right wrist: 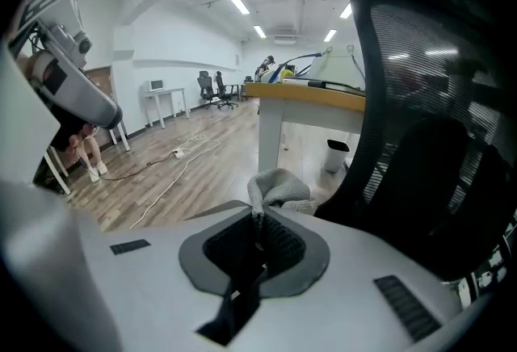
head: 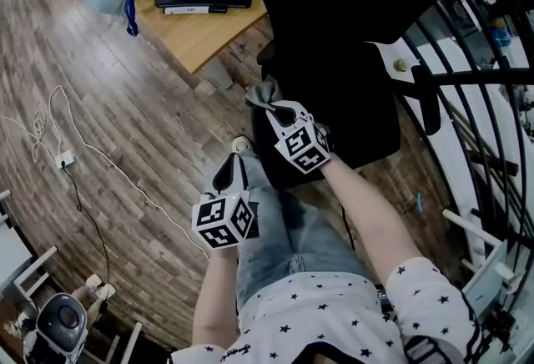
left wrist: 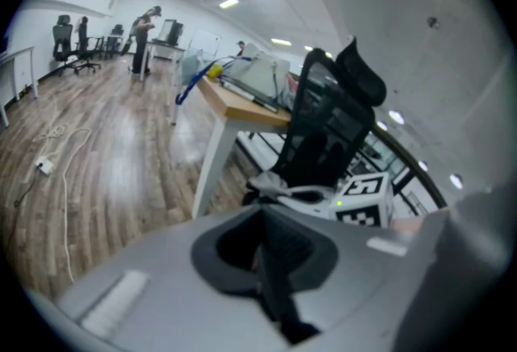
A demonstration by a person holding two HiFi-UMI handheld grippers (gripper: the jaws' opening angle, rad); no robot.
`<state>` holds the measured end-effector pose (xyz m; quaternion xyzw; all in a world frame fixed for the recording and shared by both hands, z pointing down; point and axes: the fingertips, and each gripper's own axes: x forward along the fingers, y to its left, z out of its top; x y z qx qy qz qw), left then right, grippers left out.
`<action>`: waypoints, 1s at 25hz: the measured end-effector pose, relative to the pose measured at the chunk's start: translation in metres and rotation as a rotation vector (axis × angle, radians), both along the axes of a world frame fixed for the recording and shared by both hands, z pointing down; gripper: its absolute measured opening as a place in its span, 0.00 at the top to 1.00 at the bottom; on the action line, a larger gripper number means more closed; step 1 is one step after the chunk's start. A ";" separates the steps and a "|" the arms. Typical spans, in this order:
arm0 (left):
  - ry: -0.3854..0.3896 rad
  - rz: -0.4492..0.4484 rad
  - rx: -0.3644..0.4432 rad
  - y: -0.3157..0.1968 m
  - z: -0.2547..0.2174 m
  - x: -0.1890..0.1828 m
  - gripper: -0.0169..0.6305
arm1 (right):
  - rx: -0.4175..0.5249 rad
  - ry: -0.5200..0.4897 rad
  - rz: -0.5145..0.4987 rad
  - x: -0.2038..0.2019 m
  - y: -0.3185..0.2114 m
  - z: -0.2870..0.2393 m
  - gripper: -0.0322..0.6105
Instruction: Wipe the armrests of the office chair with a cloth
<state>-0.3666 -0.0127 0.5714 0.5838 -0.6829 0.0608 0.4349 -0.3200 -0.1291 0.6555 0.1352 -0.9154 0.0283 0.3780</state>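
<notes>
Right tongs (right wrist: 258,217) clamped on grey cloth (right wrist: 279,187). Left tongs (left wrist: 262,221) shut, nothing between them. Cloth sits at near-left edge of office chair (head: 334,62). Judgement: flatten cloth, drag along each armrest (head: 428,103) end to end; left tongs could steady the chair.

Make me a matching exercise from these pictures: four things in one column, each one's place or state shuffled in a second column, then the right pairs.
Things:
1. cloth
2. left hand-held gripper
3. office chair
4. white cable

Places or states:
A. lies on the wooden floor
B. pinched in the right hand-held gripper
C. jaws together, nothing between them
D. black, with a mesh back

Pairs: 1-B, 2-C, 3-D, 4-A.
</notes>
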 end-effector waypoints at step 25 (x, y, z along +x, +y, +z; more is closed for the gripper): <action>-0.010 -0.052 0.023 0.033 -0.007 0.029 0.97 | -0.053 0.042 -0.084 0.018 0.047 0.008 0.91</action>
